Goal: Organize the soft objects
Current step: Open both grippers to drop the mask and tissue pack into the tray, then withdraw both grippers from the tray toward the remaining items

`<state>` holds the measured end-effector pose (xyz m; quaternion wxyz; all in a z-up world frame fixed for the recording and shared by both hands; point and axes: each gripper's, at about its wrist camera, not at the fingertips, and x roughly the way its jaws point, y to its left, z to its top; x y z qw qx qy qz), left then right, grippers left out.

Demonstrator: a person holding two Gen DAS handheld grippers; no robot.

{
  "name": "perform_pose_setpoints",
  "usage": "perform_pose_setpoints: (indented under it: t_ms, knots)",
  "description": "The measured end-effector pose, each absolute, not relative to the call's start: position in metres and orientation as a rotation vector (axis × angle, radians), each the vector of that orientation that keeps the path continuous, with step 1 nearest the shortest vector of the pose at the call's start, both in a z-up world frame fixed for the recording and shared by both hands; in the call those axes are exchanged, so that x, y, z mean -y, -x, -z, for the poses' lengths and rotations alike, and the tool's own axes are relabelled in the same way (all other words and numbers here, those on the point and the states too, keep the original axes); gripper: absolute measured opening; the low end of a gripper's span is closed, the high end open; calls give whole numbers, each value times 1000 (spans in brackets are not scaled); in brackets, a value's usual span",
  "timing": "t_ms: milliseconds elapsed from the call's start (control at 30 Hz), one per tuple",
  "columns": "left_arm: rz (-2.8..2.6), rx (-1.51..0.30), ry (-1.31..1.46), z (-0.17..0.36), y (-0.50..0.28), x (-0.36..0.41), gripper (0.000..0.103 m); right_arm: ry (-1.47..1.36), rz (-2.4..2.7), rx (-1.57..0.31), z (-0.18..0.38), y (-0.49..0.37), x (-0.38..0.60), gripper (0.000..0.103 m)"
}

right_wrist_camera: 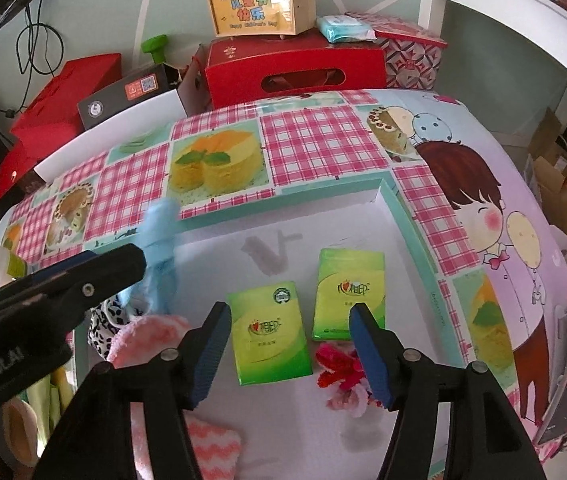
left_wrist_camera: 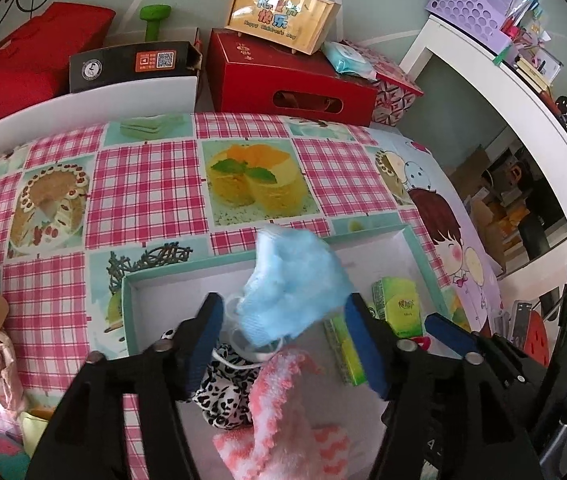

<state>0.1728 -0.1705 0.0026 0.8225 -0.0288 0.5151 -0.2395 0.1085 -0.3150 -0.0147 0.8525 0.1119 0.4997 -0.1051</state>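
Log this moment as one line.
left gripper: open, blue cloth between fingers | right gripper: open over tissue packs | tray: partly filled

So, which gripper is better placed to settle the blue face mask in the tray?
Left. The blue face mask sits between the open left gripper; the right gripper is over tissue packs.

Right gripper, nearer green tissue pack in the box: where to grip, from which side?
Take the nearer green tissue pack across its short width, coming straight down from above. It lies flat on the floor of the box, so only its long edges offer purchase. The right gripper is already open; the second pack looks close alongside.
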Motion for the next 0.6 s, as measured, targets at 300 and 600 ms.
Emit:
perform_pose_setpoints:
  t_ms: [300,600]
  knots:
    - [442,-1095,41,-3,-175,163,68,-246,237,-1047,14,-105,320,71]
    - [347,-1122,25,9,-182,150,69,-235,250,-1037,13,-104,320,85]
